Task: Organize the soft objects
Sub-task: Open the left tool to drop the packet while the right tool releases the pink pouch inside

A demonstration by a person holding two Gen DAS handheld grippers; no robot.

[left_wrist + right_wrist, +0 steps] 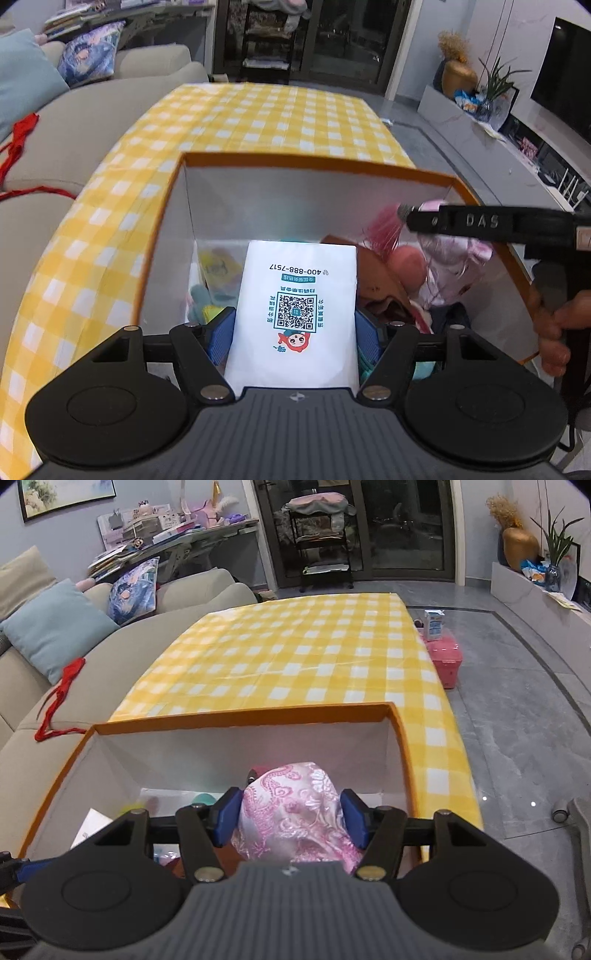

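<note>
An orange-rimmed box (314, 164) with white inner walls stands on the yellow checked tablecloth (258, 118). My left gripper (295, 328) is shut on a white packet (295, 295) printed with a QR code, held over the box's left half. Beneath it lie teal and yellow soft items (212, 280) and a brown plush (376, 284). In the right wrist view my right gripper (291, 816) is shut on a pink embroidered satin pouch (291, 805), above the box (243, 716). The left wrist view shows the pouch (454, 266) hanging from that gripper's black finger (480, 221).
A beige sofa (92, 672) with cushions and a red ribbon (59, 698) runs along the table's left side. On the floor to the right stand a pink basket (445, 661) with a carton on it and a chair caster (561, 806). A hand (554, 325) grips the right tool.
</note>
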